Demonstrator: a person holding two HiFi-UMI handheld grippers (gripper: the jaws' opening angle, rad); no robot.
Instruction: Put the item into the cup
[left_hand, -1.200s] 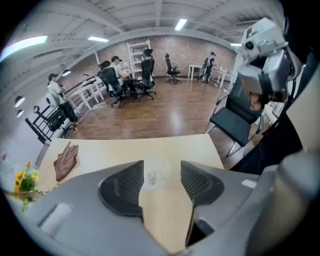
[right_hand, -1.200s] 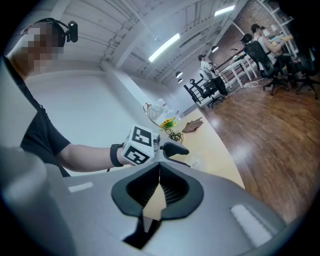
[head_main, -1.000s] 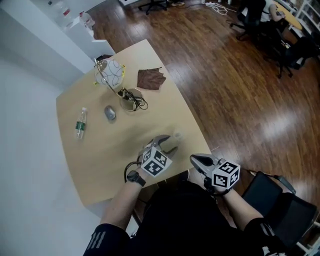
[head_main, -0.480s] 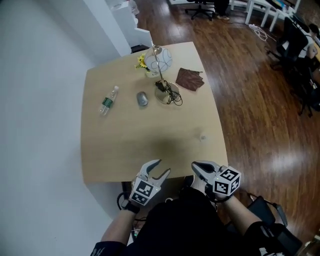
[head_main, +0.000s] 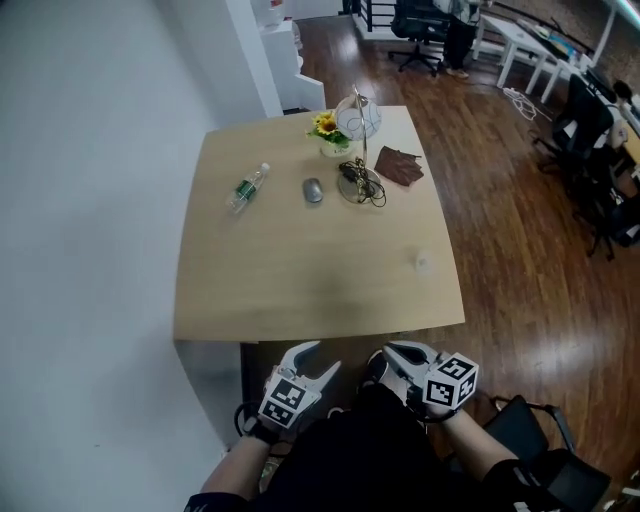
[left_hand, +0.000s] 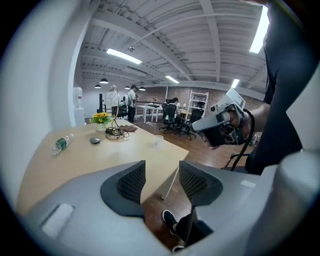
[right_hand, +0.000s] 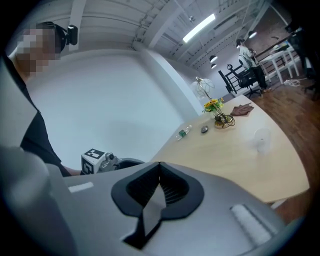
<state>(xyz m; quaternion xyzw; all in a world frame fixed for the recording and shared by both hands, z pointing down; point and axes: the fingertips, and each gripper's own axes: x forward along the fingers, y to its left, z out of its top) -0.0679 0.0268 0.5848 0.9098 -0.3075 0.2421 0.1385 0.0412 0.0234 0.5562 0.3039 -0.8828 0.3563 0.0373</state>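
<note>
While cup (head_main: 421, 262) empty, left gripper (left_hand: 162, 175) apart, lately closing, empty; right gripper (right_hand: 159, 170) together

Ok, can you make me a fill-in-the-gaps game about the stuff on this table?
1. The flowers at the far end are ____.
2. The water bottle is lying on its ____.
3. The small grey thing beside the bottle is a computer ____.
4. In the head view, the clear cup stands near the ____ edge of the table.

Missing words: yellow, side, mouse, right.
</note>
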